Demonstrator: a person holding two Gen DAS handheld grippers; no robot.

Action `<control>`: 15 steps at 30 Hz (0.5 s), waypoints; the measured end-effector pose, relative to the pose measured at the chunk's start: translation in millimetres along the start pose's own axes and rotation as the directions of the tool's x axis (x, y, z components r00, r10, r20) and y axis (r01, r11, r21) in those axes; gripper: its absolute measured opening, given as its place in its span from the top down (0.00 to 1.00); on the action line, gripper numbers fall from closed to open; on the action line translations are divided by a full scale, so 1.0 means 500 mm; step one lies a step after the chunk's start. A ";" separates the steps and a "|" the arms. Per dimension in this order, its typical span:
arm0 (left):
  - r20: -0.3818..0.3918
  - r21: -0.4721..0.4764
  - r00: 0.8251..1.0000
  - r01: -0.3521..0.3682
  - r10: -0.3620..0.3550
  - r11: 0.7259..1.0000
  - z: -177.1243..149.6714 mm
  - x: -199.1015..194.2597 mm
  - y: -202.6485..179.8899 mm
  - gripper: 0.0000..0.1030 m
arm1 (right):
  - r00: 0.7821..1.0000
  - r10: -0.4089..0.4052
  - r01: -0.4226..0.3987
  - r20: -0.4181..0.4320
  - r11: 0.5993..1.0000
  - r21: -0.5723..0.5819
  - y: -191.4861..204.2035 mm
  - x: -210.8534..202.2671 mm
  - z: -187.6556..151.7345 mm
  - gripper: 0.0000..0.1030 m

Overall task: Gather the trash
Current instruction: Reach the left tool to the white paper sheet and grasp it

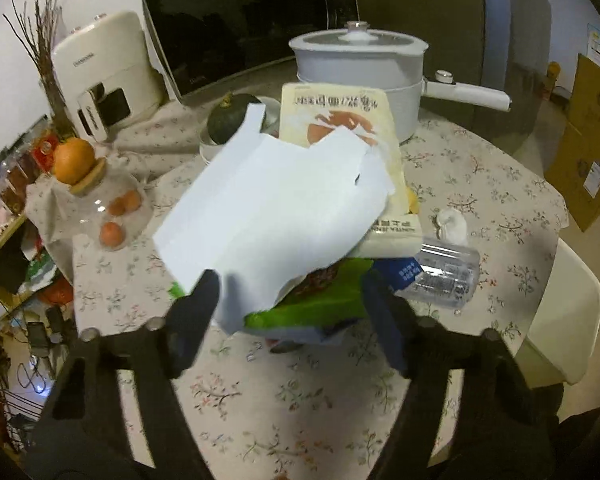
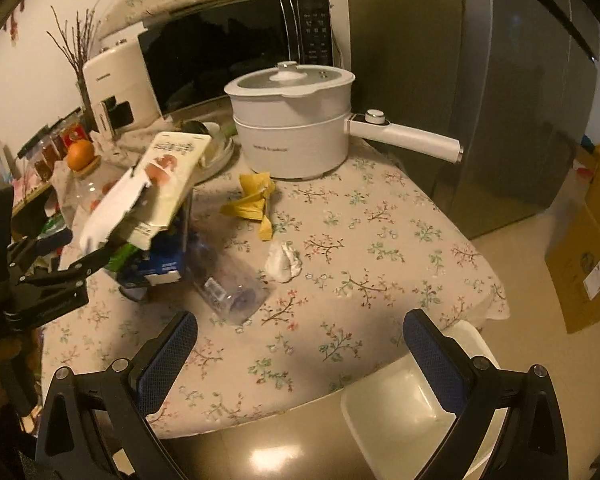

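Floral-patterned cloth covers the round bench (image 2: 380,240), which stands before a tall grey refrigerator (image 2: 500,100) and carries a black-fronted microwave oven (image 2: 228,56), a cream air fryer (image 1: 104,76) and a white electric pot with a long handle (image 2: 296,128).

On the left half of the bench a heap of trash is bunched together: a torn white sheet of paper (image 1: 276,208) lies on top of a cream snack packet printed with an egg (image 1: 340,120), over a green foil wrapper (image 1: 312,300) and a blue-and-white carton (image 2: 160,260). A crushed clear plastic bottle (image 2: 228,284) lies just beside the heap. Nearby rest a crumpled yellow wrapper (image 2: 256,200) and a small wad of white tissue (image 2: 284,260), apart from each other.

At the near edge, the left hand-held gripper (image 1: 296,304) has its jaws partly apart around the bottom of the heap; one finger touches the paper's edge and the other sits against the green wrapper and carton, though a firm clamp cannot be told. The right hand-held gripper (image 2: 300,344) hovers over the bench edge with jaws wide apart and nothing between them, above a white plastic bin (image 2: 396,408) on the floor.
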State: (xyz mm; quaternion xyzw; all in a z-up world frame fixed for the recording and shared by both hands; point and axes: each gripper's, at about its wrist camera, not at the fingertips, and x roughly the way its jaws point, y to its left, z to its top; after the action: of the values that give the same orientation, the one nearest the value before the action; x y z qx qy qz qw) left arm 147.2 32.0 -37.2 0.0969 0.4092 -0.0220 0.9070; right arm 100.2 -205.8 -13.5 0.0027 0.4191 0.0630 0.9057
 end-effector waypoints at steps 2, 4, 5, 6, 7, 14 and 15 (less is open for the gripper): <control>-0.009 -0.007 1.000 -0.005 0.005 1.000 0.007 0.014 0.004 0.37 | 1.000 -0.002 0.002 -0.008 1.000 -0.002 0.002 0.013 0.005 0.00; -0.012 -0.015 1.000 -0.012 0.012 1.000 0.012 0.023 0.004 0.40 | 1.000 0.002 -0.002 -0.019 1.000 -0.002 0.006 0.025 0.009 0.00; -0.012 -0.018 1.000 -0.009 0.009 1.000 0.015 0.026 0.004 0.41 | 1.000 0.003 -0.003 -0.024 1.000 -0.003 0.010 0.031 0.010 0.00; -0.014 -0.019 1.000 -0.009 0.009 1.000 0.017 0.029 0.002 0.42 | 1.000 0.004 -0.004 -0.028 1.000 -0.006 0.014 0.037 0.012 0.00; -0.014 -0.014 1.000 -0.013 0.013 1.000 0.021 0.032 -0.001 0.49 | 1.000 0.005 -0.005 -0.030 1.000 -0.010 0.018 0.040 0.013 0.00; 0.038 -0.024 0.998 -0.049 0.050 0.999 0.033 0.005 0.019 0.98 | 1.000 0.002 -0.003 -0.024 0.999 -0.039 0.044 0.053 0.022 0.00; 0.050 -0.035 0.998 -0.046 0.047 0.998 0.033 -0.002 0.026 0.98 | 1.000 0.007 -0.008 -0.023 0.999 -0.039 0.046 0.053 0.024 0.00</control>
State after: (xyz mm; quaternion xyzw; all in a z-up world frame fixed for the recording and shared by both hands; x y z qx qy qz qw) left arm 160.3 41.6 -23.8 0.0902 0.3840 0.0037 0.9189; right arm 123.7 -179.2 -24.7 -0.0140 0.4282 0.0743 0.9005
